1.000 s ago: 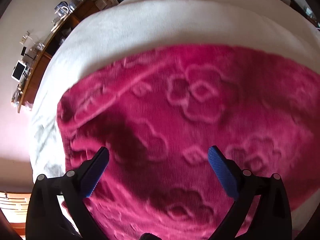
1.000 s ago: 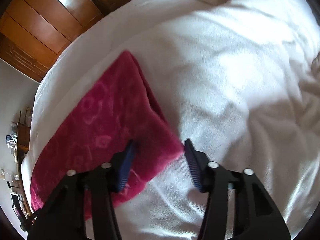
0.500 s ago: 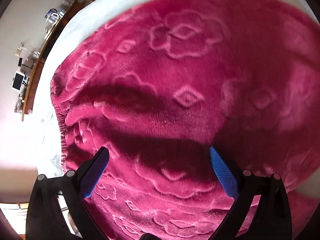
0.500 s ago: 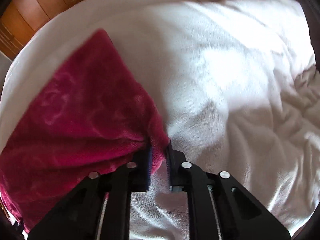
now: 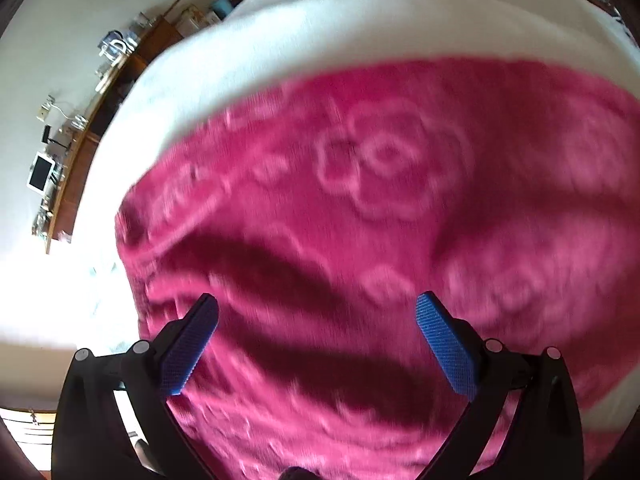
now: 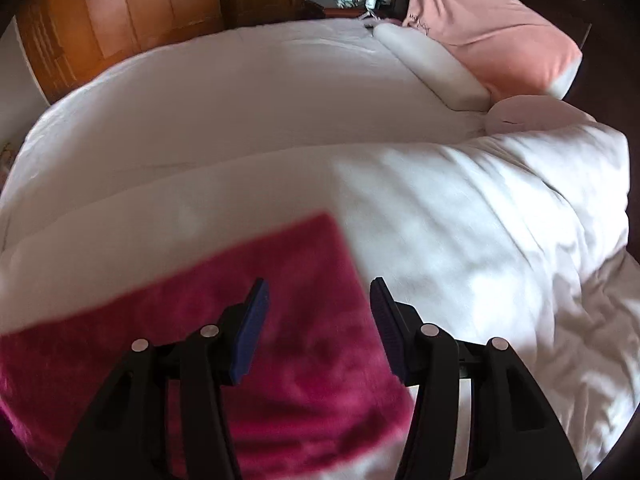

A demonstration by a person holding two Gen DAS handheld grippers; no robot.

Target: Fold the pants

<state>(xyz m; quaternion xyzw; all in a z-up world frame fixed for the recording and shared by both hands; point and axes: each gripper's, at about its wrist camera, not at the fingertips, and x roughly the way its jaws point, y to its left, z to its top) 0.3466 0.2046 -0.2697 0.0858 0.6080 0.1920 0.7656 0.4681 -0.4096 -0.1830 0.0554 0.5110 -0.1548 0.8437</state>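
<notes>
Since half a second ago the right gripper (image 6: 318, 304) has let go of the corner it pinched and now stands spread above the cloth; the left gripper (image 5: 316, 320) has pulled back, jaws still wide, holding nothing. The magenta plush fleece pants with embossed flower pattern (image 5: 360, 240) lie flat on the near part of the white quilted bed cover (image 6: 280, 120), right edge beneath the right gripper. Risk, as a judgement: the thick, springy pile may relax and reopen the fold; the soft, rumpled cover may let layers creep. A salmon-pink pillow (image 6: 500, 40) lies far right.
</notes>
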